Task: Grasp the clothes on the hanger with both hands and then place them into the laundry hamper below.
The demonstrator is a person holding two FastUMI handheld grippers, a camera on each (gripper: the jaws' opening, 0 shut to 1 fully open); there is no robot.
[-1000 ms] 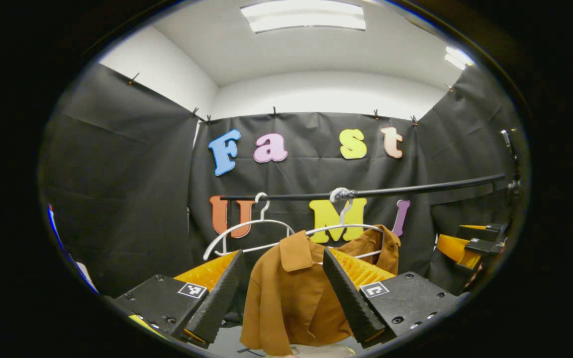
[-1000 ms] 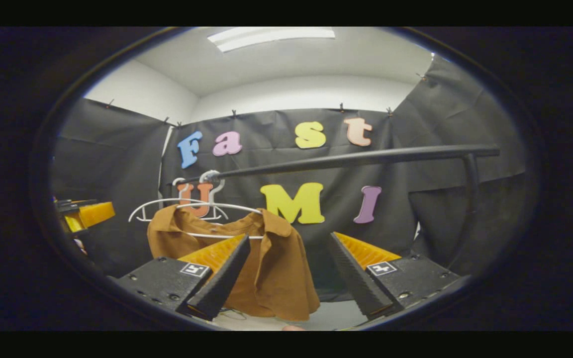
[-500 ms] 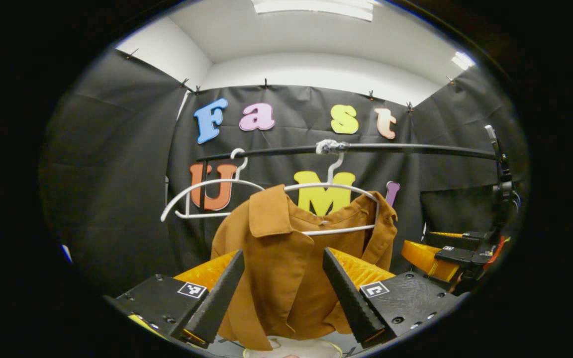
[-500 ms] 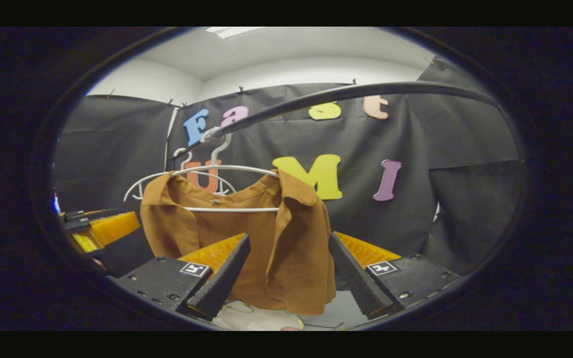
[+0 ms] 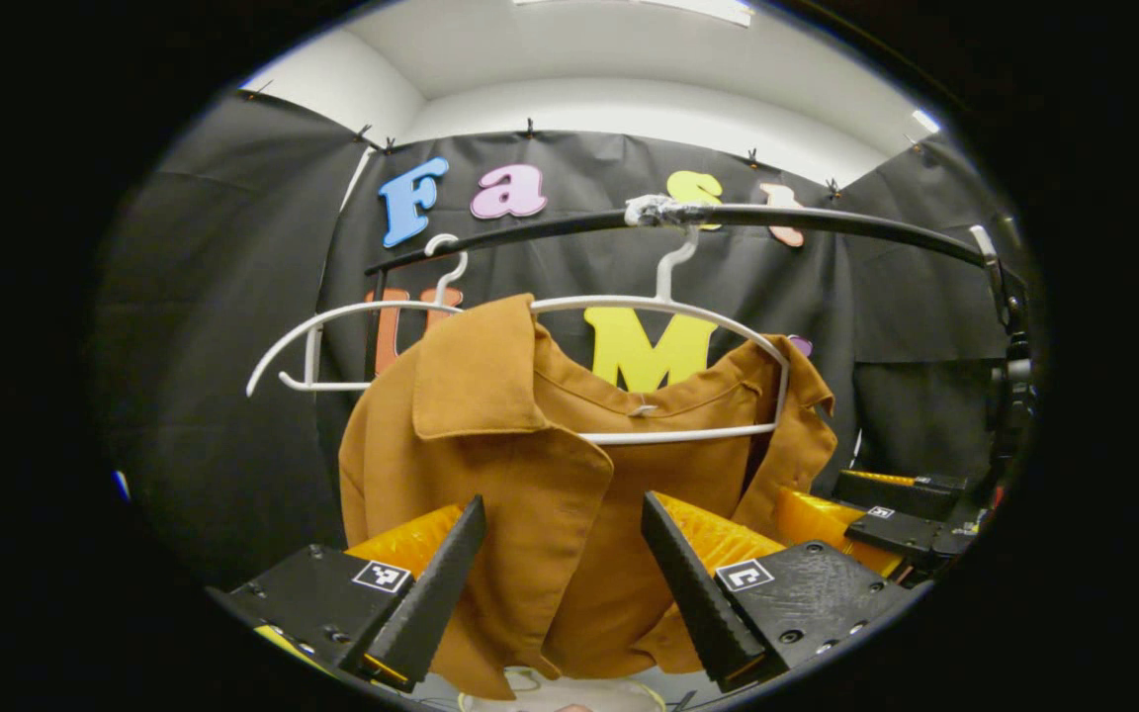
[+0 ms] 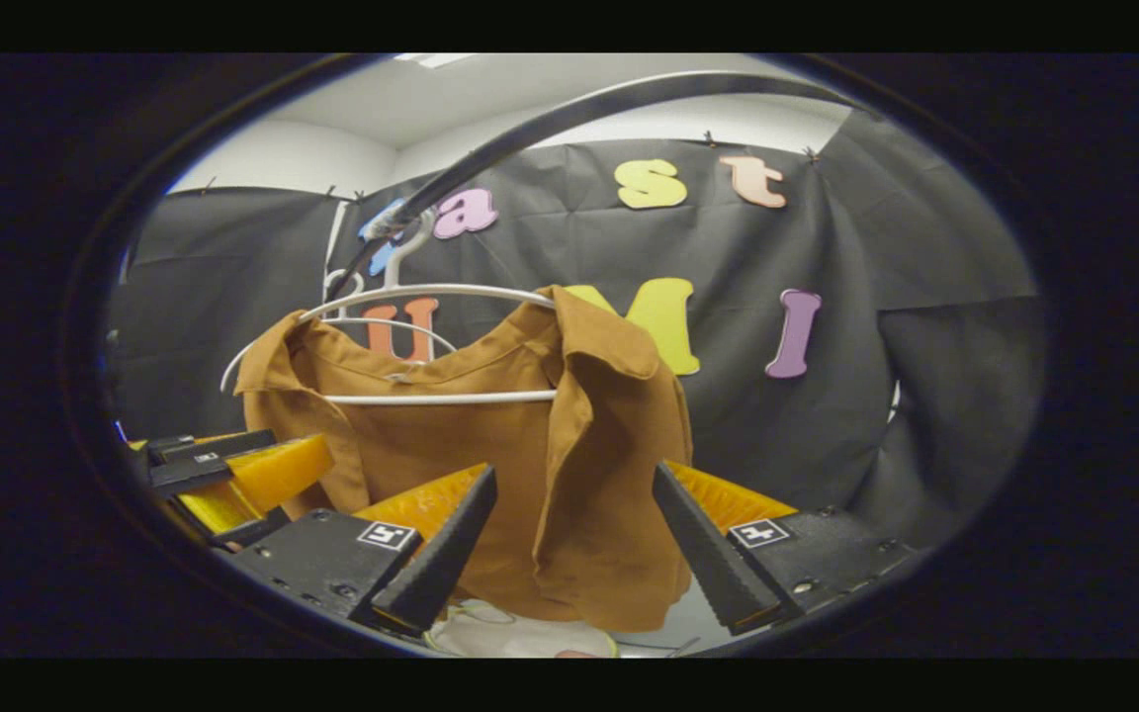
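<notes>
the brown shirt (image 5: 569,494) hangs on the white hanger (image 5: 668,307) at 12 o'clock. both grippers, left gripper (image 5: 562,564) and right gripper (image 6: 574,549), are spread wide, nothing grabbed yet.

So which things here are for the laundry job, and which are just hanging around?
For the job:
- brown shirt
- white hanger holding it
- left tool, open
- right tool, open
- white thing below the shirt, perhaps the hamper

Just there:
- empty hanger
- black rail

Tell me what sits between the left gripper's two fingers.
The brown shirt's front panel hangs between the open left gripper's fingers in the left gripper view.
</notes>
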